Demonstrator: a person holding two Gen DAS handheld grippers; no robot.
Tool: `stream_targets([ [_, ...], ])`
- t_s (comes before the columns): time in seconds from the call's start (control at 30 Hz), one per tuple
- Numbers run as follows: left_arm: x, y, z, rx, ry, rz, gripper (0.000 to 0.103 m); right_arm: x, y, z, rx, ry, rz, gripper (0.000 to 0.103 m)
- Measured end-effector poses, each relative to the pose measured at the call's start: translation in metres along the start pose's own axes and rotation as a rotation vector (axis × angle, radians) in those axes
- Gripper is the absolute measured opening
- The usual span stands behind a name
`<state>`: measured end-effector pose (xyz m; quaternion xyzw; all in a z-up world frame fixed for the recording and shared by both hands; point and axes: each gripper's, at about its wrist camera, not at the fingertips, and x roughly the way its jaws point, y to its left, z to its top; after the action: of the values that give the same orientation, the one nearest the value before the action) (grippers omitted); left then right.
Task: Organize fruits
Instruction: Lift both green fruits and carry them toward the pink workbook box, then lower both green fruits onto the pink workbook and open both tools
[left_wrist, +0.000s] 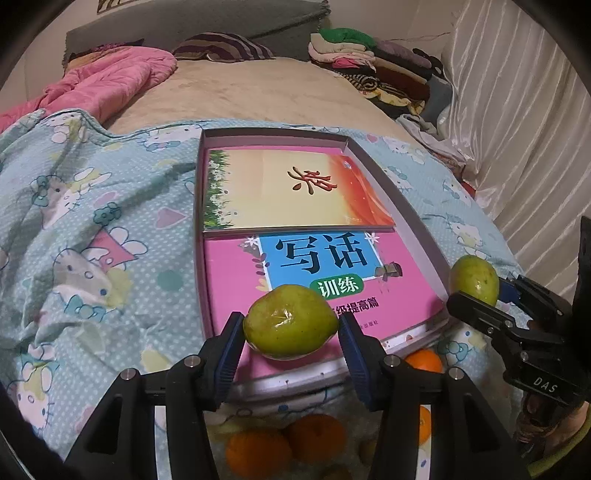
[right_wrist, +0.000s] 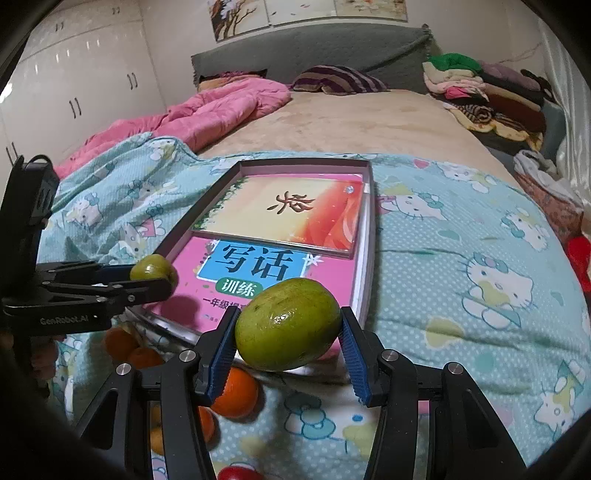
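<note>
With each gripper, left and right, clamping a green fruit, we lower both gently onto the box ahead.

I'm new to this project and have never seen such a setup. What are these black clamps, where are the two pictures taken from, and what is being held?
No robot here: a person holds a hand-held gripper in each hand, each with a fisheye camera looking along its jaws. One picture comes from the left gripper, the other from the right gripper. Each is shut on a green fruit; each view also shows the other gripper from the side. Beneath lies a Hello Kitty blanket on a bed, a shallow box holding books, and oranges near the camera.
</note>
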<state>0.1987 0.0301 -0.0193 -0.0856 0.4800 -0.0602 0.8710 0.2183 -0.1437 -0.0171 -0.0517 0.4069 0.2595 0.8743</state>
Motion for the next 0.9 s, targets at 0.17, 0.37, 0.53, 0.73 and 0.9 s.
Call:
stream_targets([
  [0.17, 0.011, 0.0, -0.003, 0.017, 0.035, -0.009, 0.052, 0.014, 0.005, 0.004, -0.061, 0.034, 0.004, 0.054],
  [0.37, 0.017, 0.001, -0.005, 0.034, 0.052, -0.012, 0.052, 0.031, -0.001, 0.003, -0.082, 0.074, -0.006, 0.054],
  [0.53, 0.017, 0.0, -0.005, 0.042, 0.048, -0.006, 0.052, 0.037, -0.005, 0.003, -0.081, 0.08, -0.014, 0.054],
  [0.73, 0.017, -0.001, -0.005, 0.047, 0.044, -0.003, 0.052, 0.04, -0.004, 0.002, -0.092, 0.09, -0.013, 0.054],
  [0.9, 0.017, -0.001, -0.005, 0.044, 0.043, -0.003, 0.052, 0.041, -0.003, 0.002, -0.093, 0.093, -0.007, 0.055],
])
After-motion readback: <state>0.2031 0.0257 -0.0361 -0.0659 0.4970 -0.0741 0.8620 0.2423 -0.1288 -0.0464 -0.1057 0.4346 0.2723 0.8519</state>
